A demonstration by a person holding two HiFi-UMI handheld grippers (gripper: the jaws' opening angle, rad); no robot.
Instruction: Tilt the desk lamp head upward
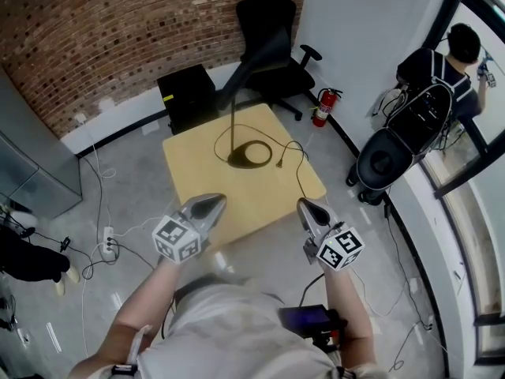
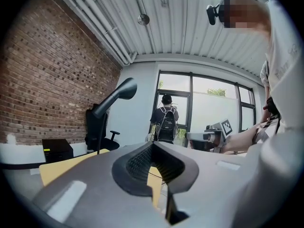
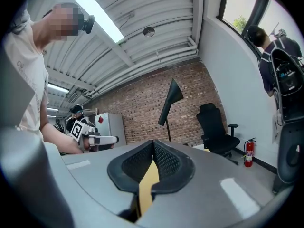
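Observation:
A black desk lamp stands on the small yellow table [image 1: 197,176]: round base [image 1: 246,157], thin stem, and a long dark head [image 1: 256,61] slanting downward. Its cord [image 1: 293,155] trails over the tabletop. My left gripper [image 1: 211,204] and right gripper [image 1: 308,209] hover side by side at the table's near edge, well short of the lamp, both shut and empty. The lamp head [image 2: 118,95] shows up and to the left of my left gripper [image 2: 153,148] in the left gripper view. It rises just right of my right gripper [image 3: 153,148] as lamp head [image 3: 171,101] in the right gripper view.
Behind the table are a black office chair [image 1: 274,38], a black cabinet [image 1: 188,93] and a red fire extinguisher [image 1: 323,106]. A person with a backpack [image 1: 442,69] stands at the window by a dark stroller-like cart [image 1: 387,155]. A power strip [image 1: 107,243] and cables lie on the floor at left.

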